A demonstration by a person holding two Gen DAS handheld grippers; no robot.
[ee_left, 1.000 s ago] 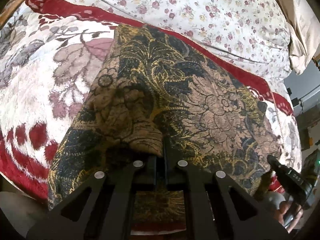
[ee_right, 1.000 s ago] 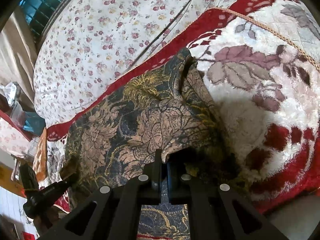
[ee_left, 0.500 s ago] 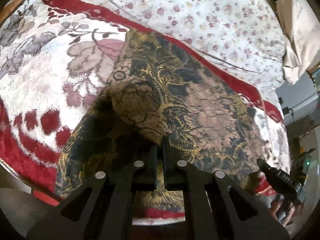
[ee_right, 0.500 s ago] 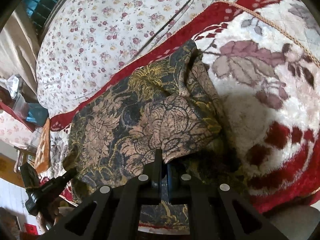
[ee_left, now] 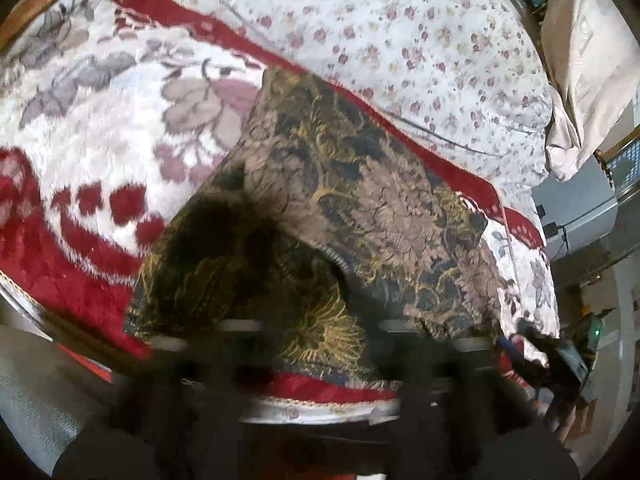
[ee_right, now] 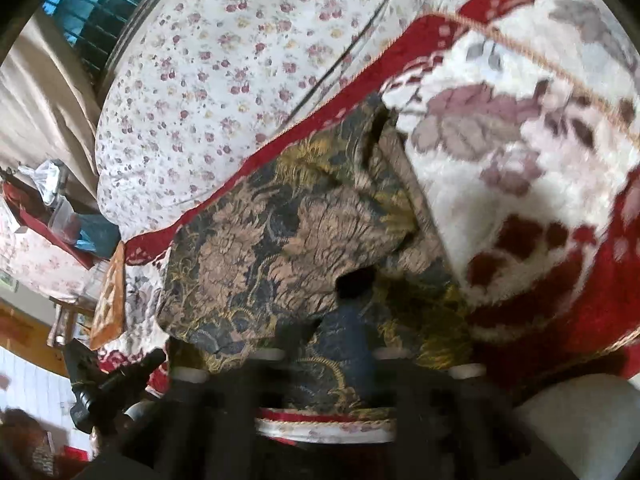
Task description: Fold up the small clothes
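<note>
A dark garment with a gold and tan floral print [ee_left: 360,200] lies folded over itself on the bed blanket [ee_left: 100,152]. My left gripper [ee_left: 320,344] hovers at its near edge. Its jaws are opening, blurred and spread wide, with the cloth lying loose under the gap and nothing pressed. In the right wrist view the same garment [ee_right: 280,232] shows its folded flap resting on the lower layer. My right gripper [ee_right: 328,360] stands over the near hem, its jaws also opening and gripping nothing. Each gripper appears in the other's view: the right gripper [ee_left: 560,360], the left gripper [ee_right: 108,380].
A red and white plush blanket [ee_right: 540,200] covers the bed's near part. Behind it lies a small-flowered white sheet [ee_left: 400,40]. A beige cloth [ee_left: 584,60] hangs at the far right. A cluttered shelf [ee_right: 52,208] and a window [ee_right: 88,12] sit beyond the bed.
Both grippers were shut on the garment's lifted fold; now their fingers are spread and the fold has dropped onto the layer below. Both views have drawn back slightly.
</note>
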